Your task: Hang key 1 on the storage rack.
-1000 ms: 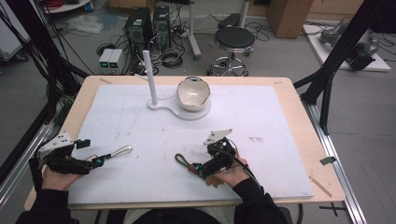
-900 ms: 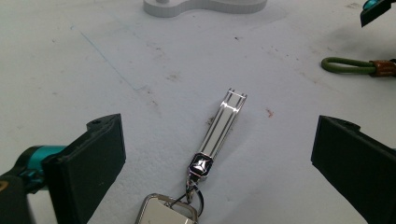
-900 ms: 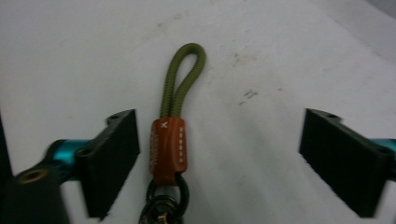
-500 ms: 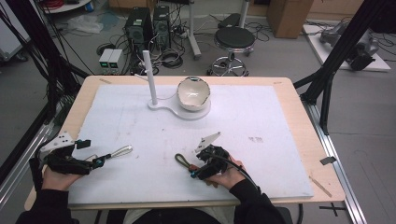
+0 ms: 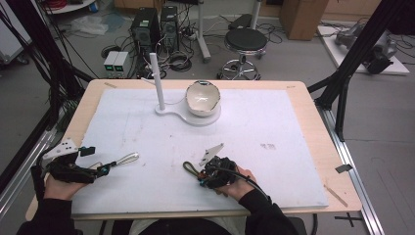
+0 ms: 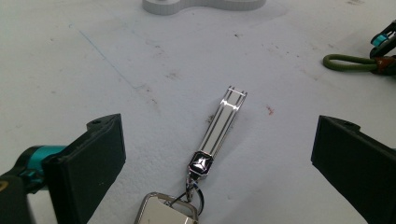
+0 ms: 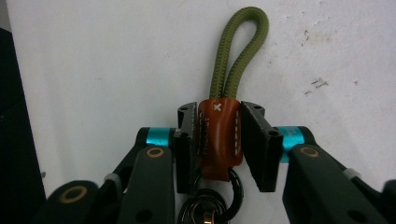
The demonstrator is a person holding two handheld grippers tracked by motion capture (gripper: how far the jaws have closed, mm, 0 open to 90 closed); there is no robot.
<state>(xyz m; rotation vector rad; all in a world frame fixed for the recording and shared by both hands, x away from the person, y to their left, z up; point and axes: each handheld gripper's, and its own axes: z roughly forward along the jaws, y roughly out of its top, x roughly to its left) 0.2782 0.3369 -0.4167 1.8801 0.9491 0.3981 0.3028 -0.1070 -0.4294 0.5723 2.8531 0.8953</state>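
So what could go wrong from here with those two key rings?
The right gripper, jaws just closing, pinches the brown leather tab of the green cord key ring; it might slip out when lifted. The left gripper stands open around the metal key ring and could push it aside when closing.

- The olive-green cord loop (image 7: 239, 51) is plain green, with a woven texture.
- The brown-orange leather sleeve (image 7: 219, 137) below the loop has a small white cross stitch and white stitches along its edge.
- The dark metal ring (image 7: 212, 203) under the sleeve is black, with a small gold part.
- The right tool (image 7: 217, 140) has black jaws, turquoise collars and brass-coloured rivets.
- The left tool (image 6: 219, 154) is black with a turquoise collar.
- The shiny silver key fob (image 6: 219, 130) has dark stripes along it and a black badge.
- The desk (image 5: 313, 147) has a white sheet with light wooden edges.
- The round bowl (image 5: 202, 98) is white, brown inside.
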